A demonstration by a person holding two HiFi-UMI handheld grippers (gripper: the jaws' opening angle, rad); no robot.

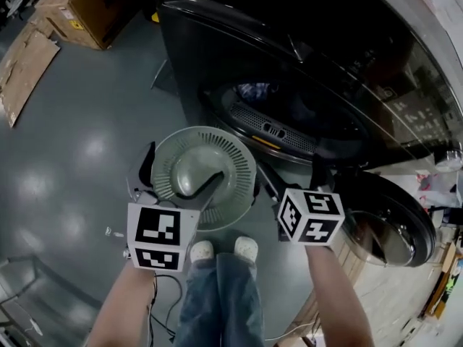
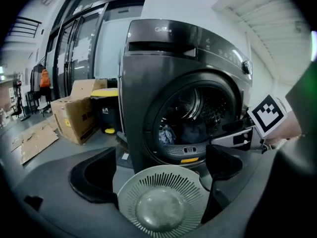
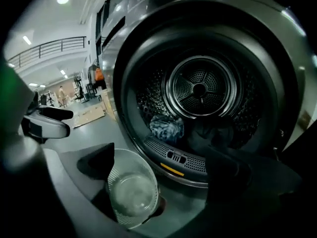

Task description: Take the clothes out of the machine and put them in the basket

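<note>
Head view: I am looking down on the left claw (image 1: 185, 163), which hangs over the grey slotted basket (image 1: 235, 147). Its jaws are spread wide, one to each side of the basket's bowl, and they pinch nothing. The basket stands on the floor (image 1: 72, 157), just in front of the black washing machine (image 1: 217, 49). The right claw (image 1: 289, 176) is beside it, nearer the machine's mouth and also spread. The round door (image 1: 391, 226) is swung open to the right of that claw. A scrap of blue garment (image 1: 253, 90) shows inside the mouth, ahead of both claws. Cardboard boxes (image 1: 79, 6) sit well off to the left. The person's pale shoes (image 1: 224, 250) are just behind the basket.

Left gripper view: the left claw (image 2: 161, 157) has its jaws wide apart and holds nothing. The basket (image 2: 163, 175) sits low between them with no clothes showing in it. Straight ahead is the washing machine (image 2: 148, 73), with the blue garment (image 2: 167, 133) in its drum. The right claw (image 2: 237, 133) reaches in from the right.

Right gripper view: the right claw (image 3: 162, 150) is also spread and empty, aimed into the drum (image 3: 198, 88). Ahead of it the blue garment (image 3: 166, 128) lies on the drum floor with a dark garment (image 3: 213, 133) beside it. The basket (image 3: 119, 157) is down by the claw's left jaw. The left claw (image 3: 47, 123) shows further left.
</note>
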